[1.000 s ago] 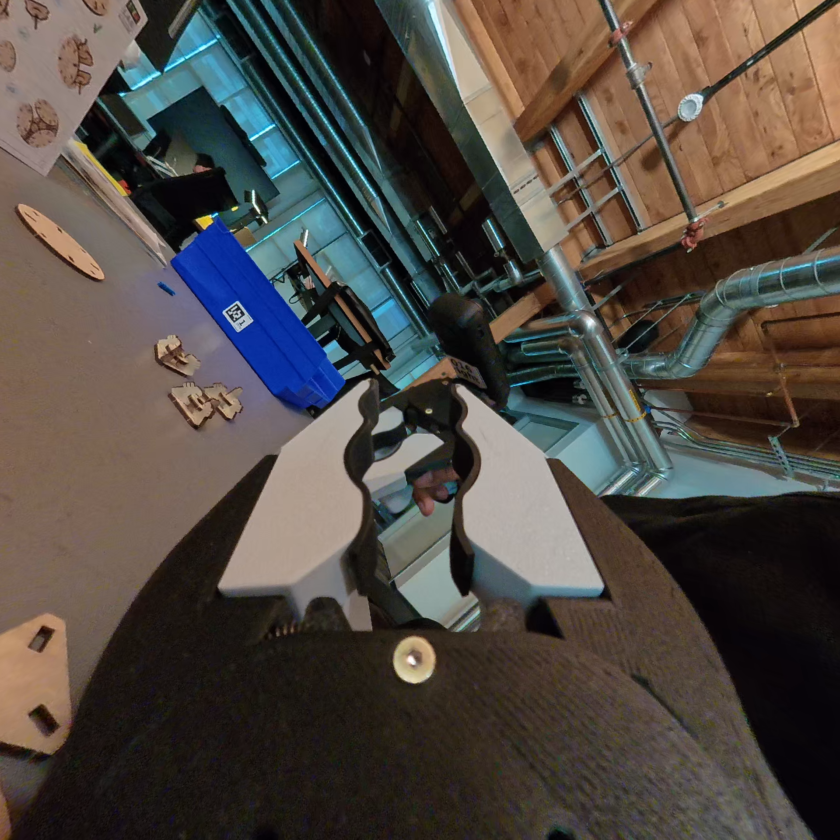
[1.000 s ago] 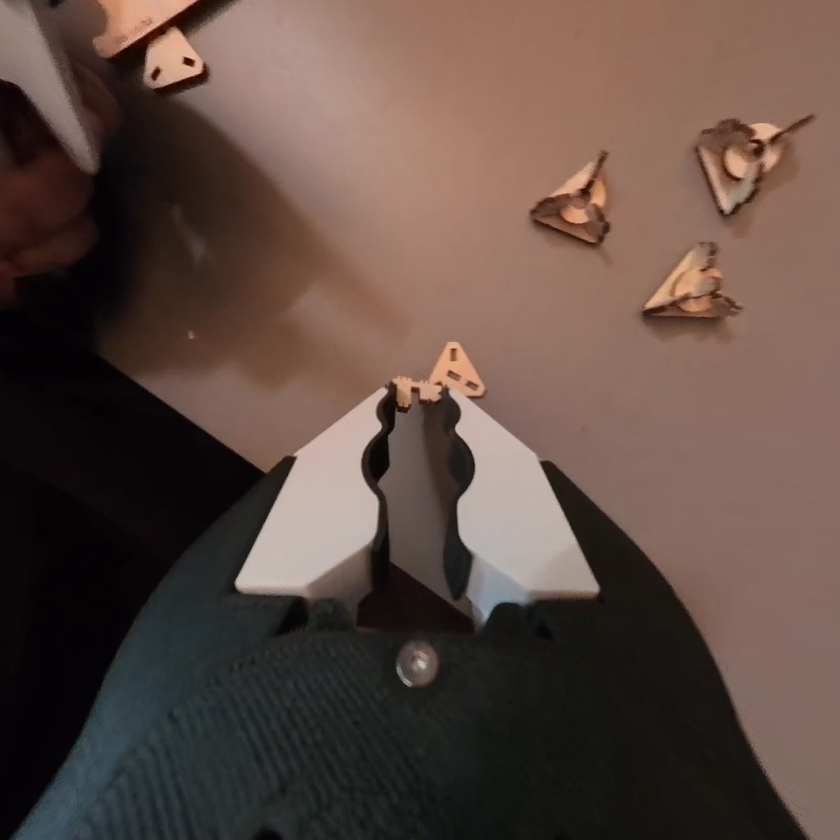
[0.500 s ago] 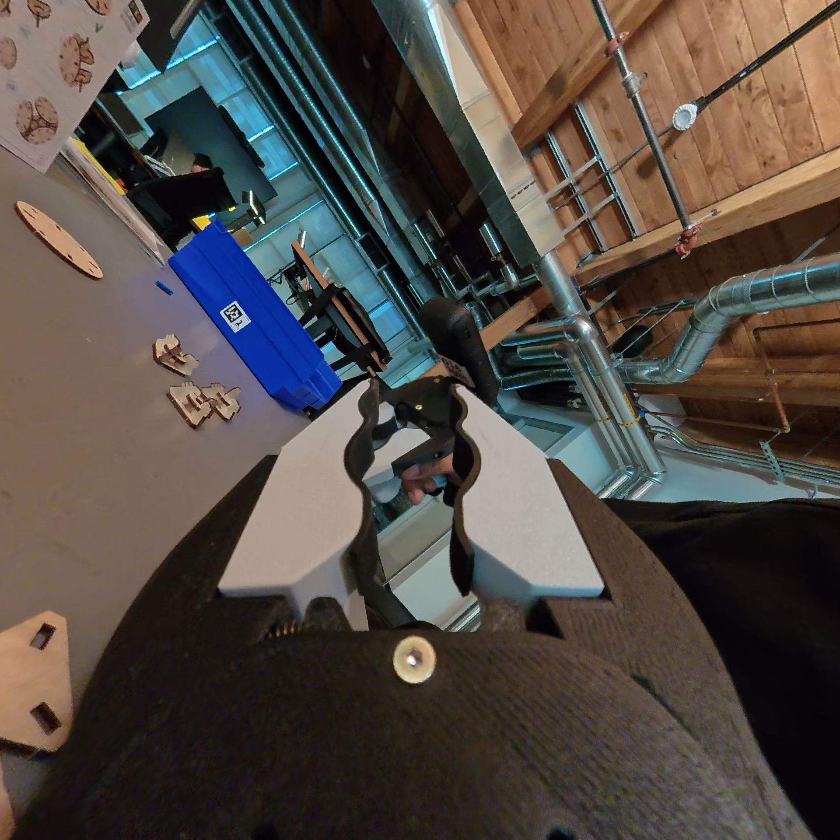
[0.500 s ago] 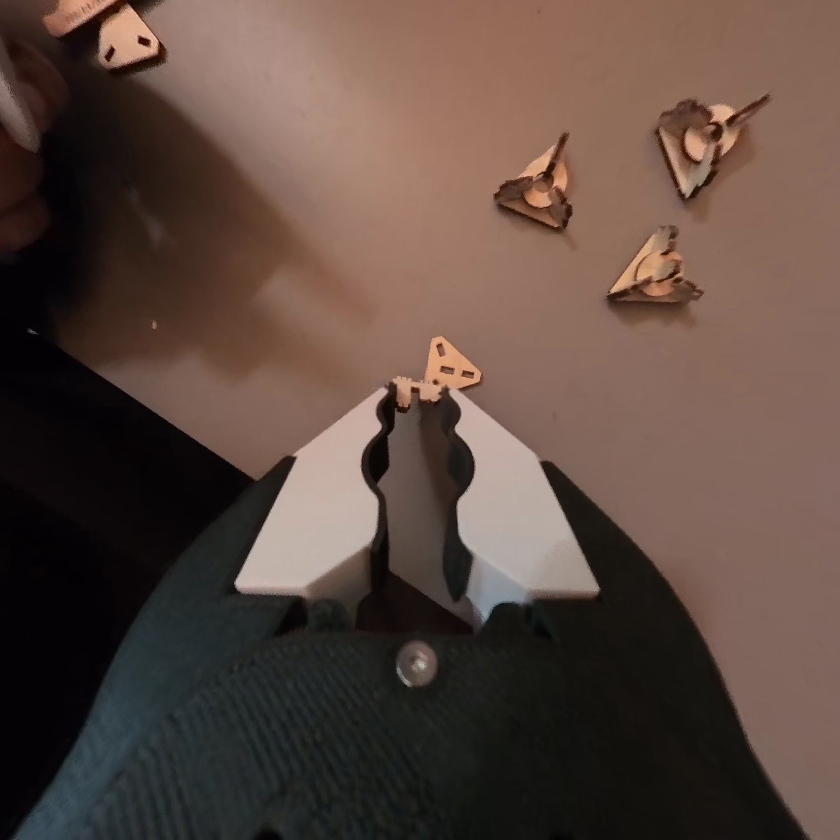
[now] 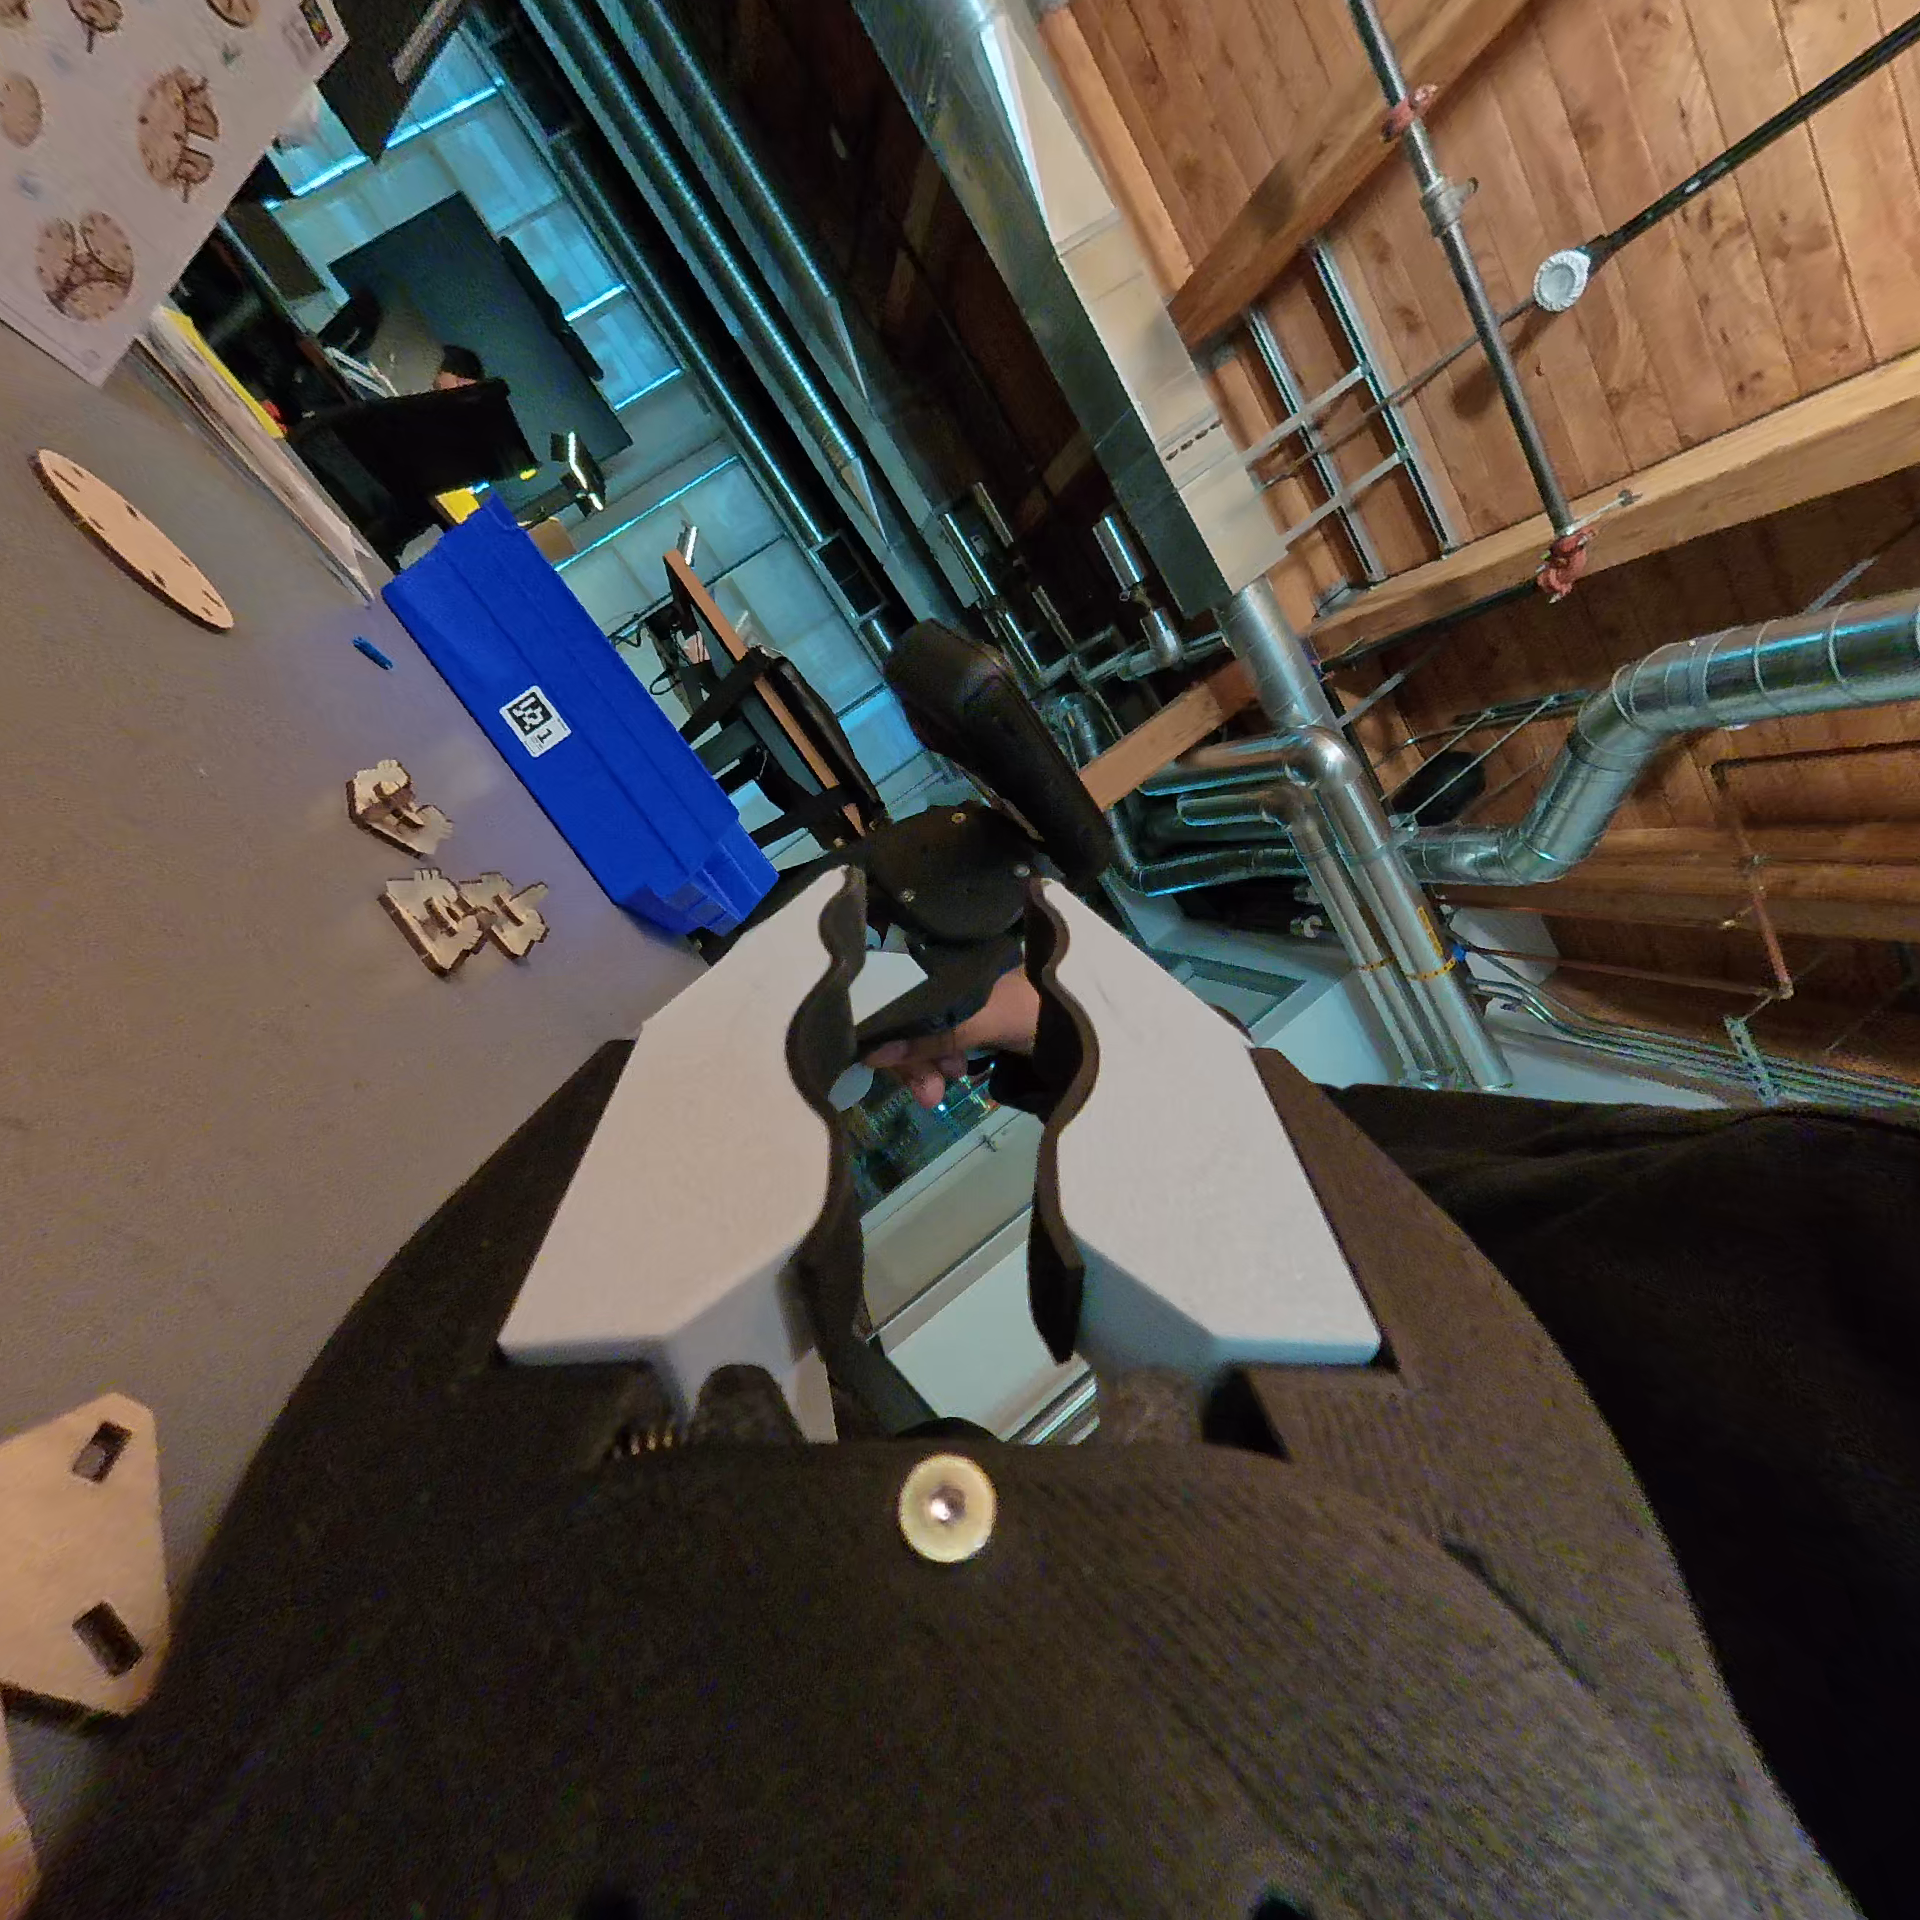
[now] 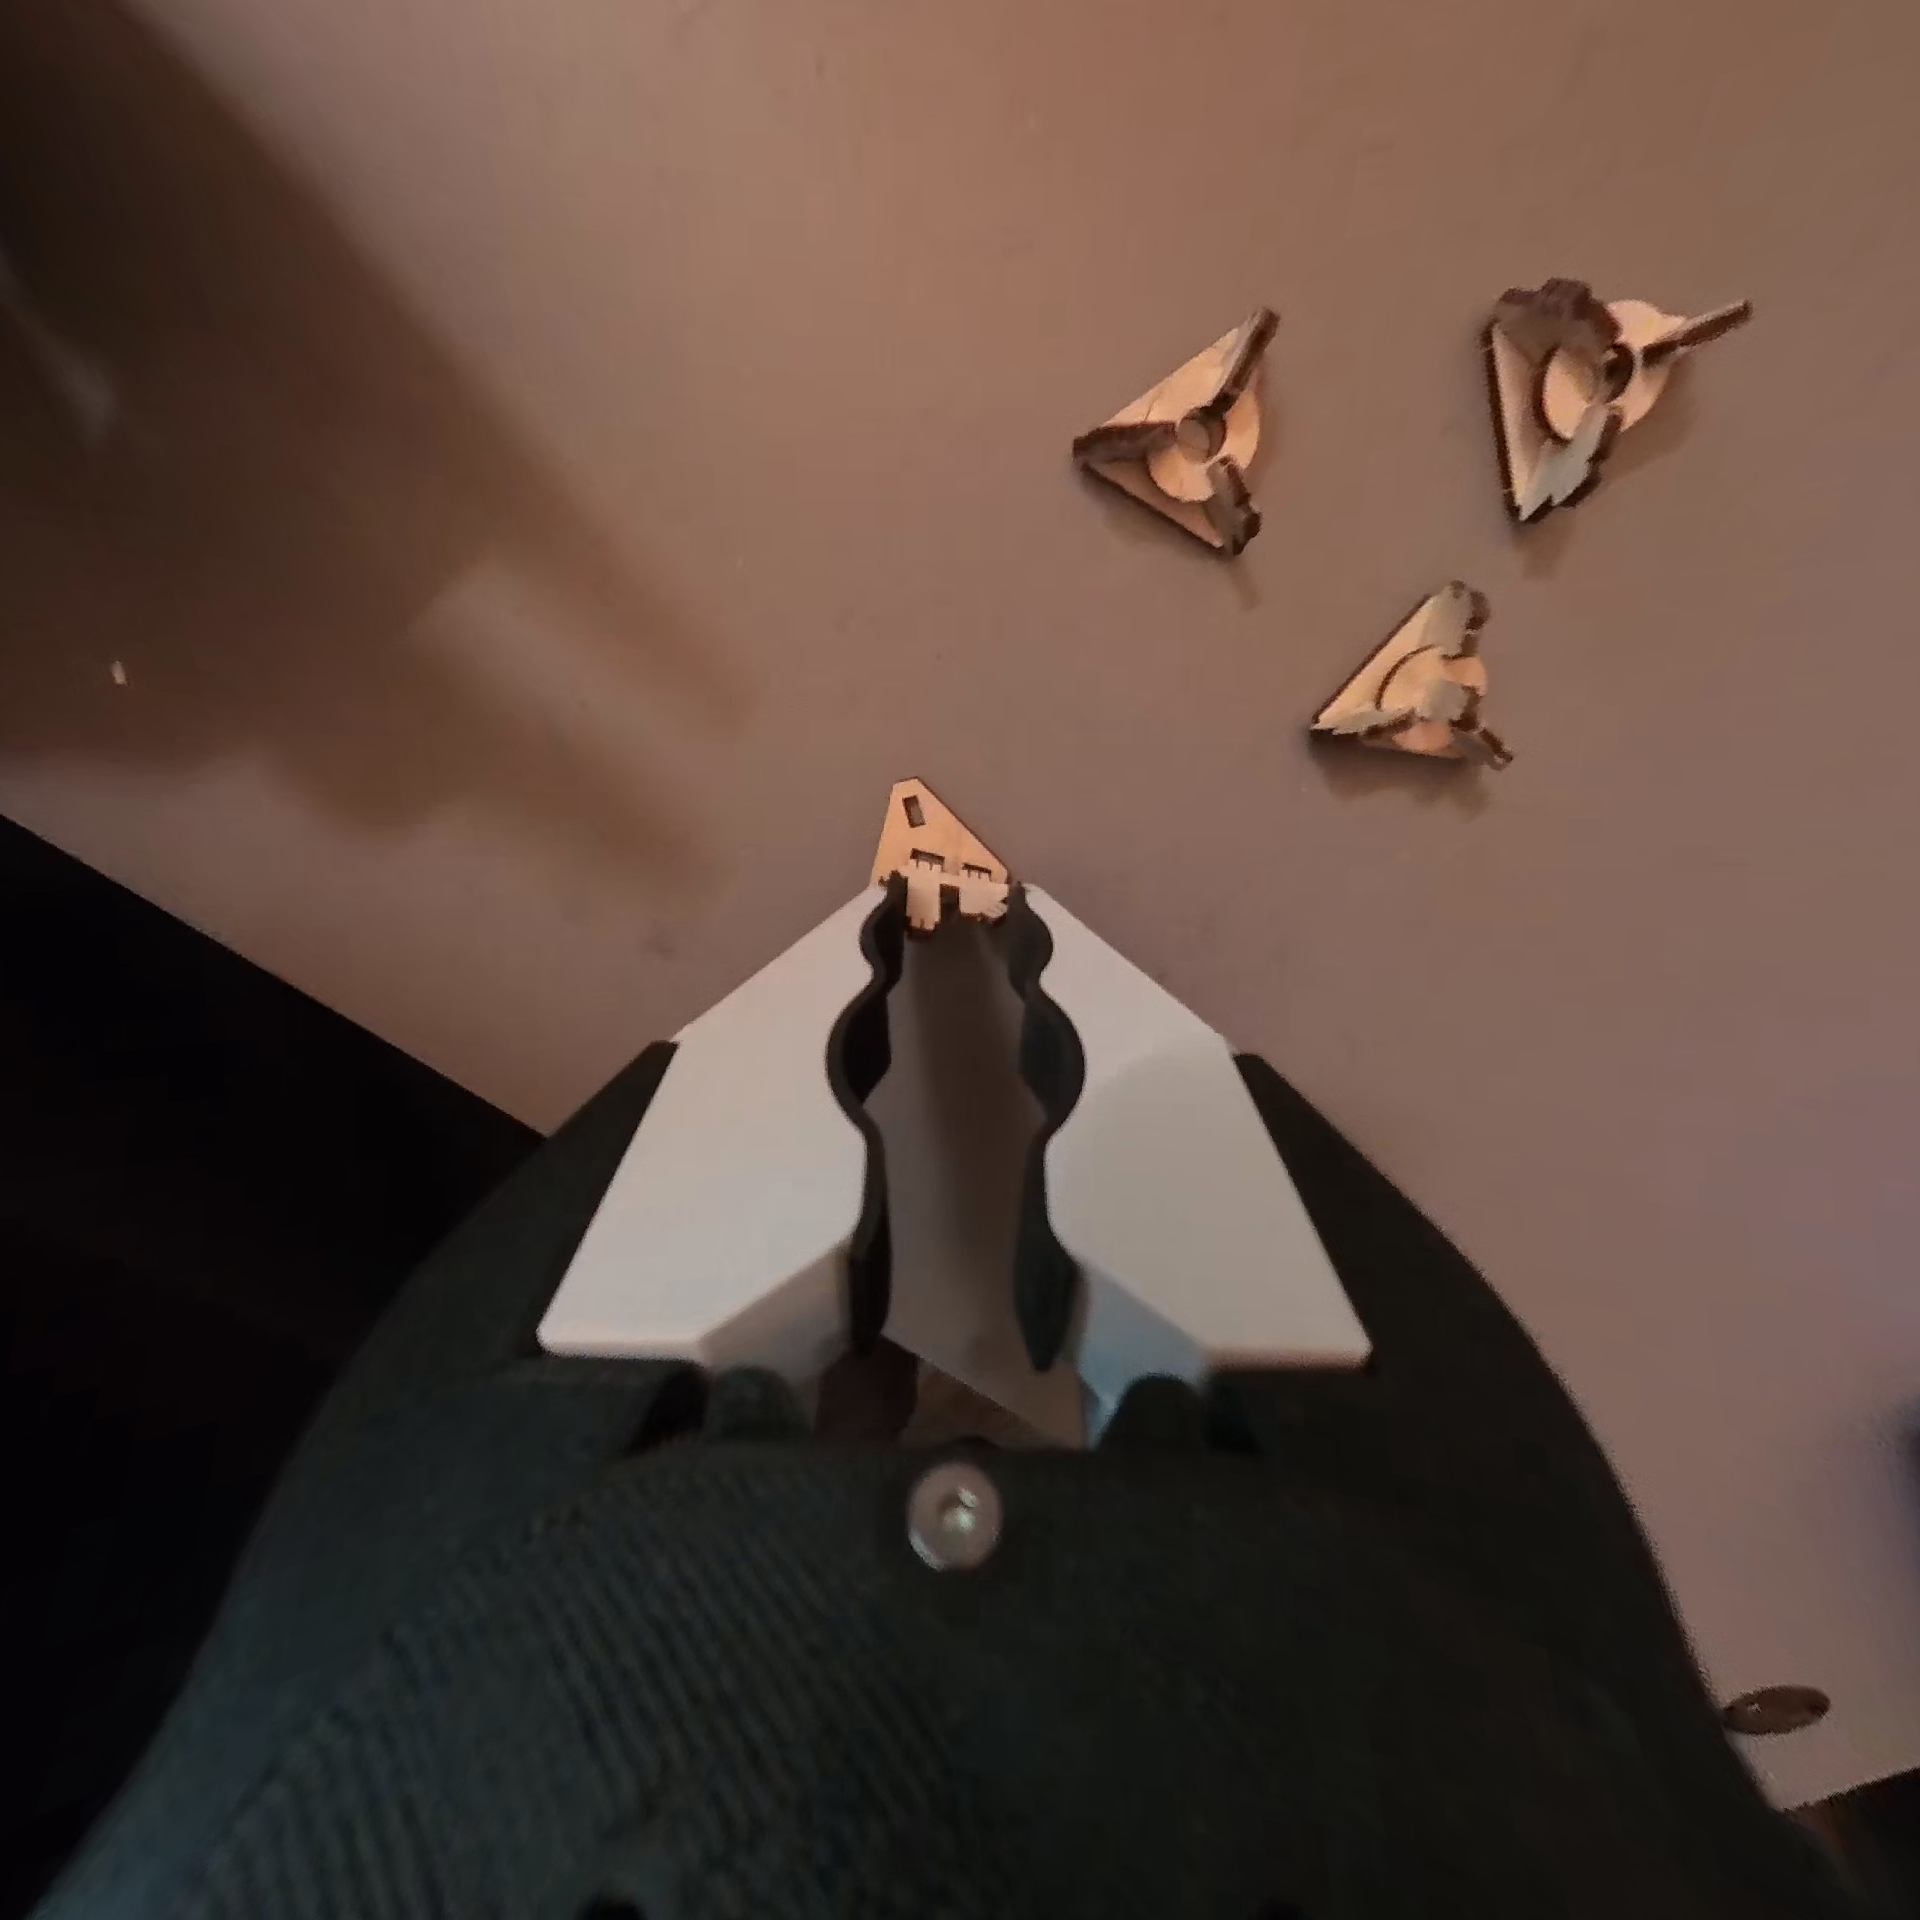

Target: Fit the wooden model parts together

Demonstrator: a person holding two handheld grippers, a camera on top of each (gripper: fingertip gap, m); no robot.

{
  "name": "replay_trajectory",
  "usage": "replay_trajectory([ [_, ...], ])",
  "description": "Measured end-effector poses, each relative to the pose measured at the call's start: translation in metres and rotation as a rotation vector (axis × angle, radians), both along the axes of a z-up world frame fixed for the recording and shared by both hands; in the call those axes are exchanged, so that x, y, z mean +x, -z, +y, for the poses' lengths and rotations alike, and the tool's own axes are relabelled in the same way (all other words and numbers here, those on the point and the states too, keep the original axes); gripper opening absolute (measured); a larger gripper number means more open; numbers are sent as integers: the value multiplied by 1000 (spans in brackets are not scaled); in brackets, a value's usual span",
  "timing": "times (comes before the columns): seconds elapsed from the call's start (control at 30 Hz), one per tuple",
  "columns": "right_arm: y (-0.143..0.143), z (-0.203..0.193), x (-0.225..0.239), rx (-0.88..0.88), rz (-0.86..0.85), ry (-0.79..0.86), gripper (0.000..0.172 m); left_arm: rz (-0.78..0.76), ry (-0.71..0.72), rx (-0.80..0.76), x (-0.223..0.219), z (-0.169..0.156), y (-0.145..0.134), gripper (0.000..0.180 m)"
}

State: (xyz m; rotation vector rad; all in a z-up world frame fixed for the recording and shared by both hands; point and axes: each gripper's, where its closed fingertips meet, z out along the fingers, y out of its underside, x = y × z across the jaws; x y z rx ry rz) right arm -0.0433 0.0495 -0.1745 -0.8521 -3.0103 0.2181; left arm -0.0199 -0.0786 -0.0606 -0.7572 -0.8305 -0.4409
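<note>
**Gripping a small wooden part above the table**

Clamped between the right gripper's [image 6: 951, 909] black wavy pads is a small pale notched plywood piece [image 6: 943, 906], held above a flat triangular slotted plywood plate [image 6: 925, 836] on the grey table [image 6: 1247, 935]. Three assembled triangular plywood pieces [image 6: 1184, 447] lie well apart, beyond it. The left gripper [image 5: 940, 914] points away into the room, jaws apart and holding nothing; a blue plastic bin [image 5: 582, 717] and a round plywood disc [image 5: 130, 540] rest on the table.
</note>
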Motion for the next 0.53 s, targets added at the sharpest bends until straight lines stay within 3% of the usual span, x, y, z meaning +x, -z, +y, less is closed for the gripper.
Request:
replay_trajectory([
  [0.53,1,-1,0,247,-26,-93,17,-32,29,77,-2,-7,-1,29],
])
